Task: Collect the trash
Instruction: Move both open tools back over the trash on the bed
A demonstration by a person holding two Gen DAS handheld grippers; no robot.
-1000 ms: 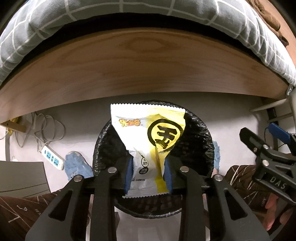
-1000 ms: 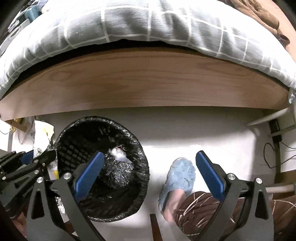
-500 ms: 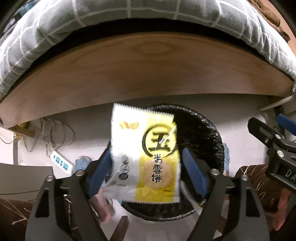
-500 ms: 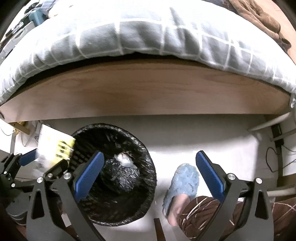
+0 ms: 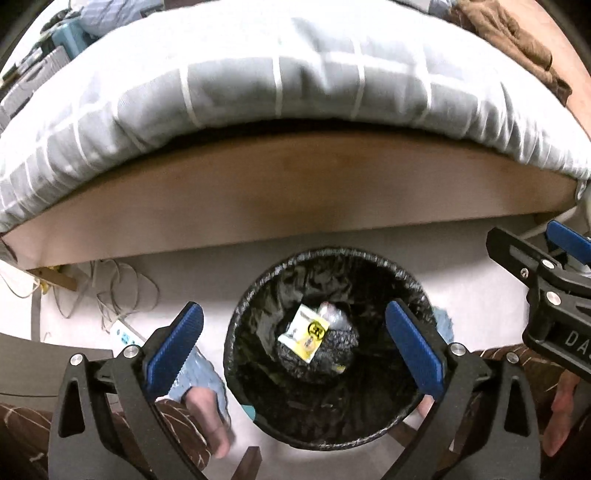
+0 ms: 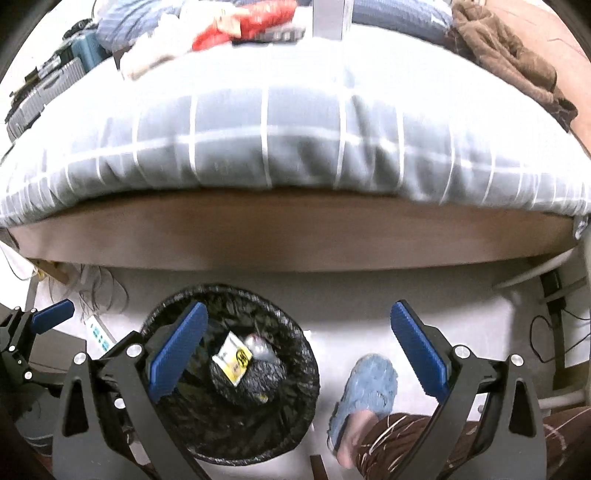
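A round bin (image 5: 236,332) (image 6: 306,369) lined with a black bag stands on the pale floor beside the bed. A white and yellow snack wrapper (image 5: 304,334) (image 6: 232,358) lies inside it on a dark crumpled bundle (image 5: 340,343), beside a bit of silver foil (image 6: 258,345). My left gripper (image 5: 295,347) hangs above the bin, its jaws opening wide, with nothing between the blue pads. My right gripper (image 6: 297,349) is open and empty over the bin's right rim and the floor. Each gripper shows at the edge of the other's view.
A wooden bed frame (image 5: 295,195) with a grey checked duvet (image 5: 280,77) runs across behind the bin. A power strip (image 5: 123,334) and loose cables (image 5: 110,288) lie left. The person's feet in blue slippers (image 6: 365,387) flank the bin. Clothes and red packaging (image 6: 243,18) lie on the bed.
The left gripper let go of the snack wrapper, which dropped into the bin. Its jaws spread wide. Both grippers rose, so more of the bed now shows.
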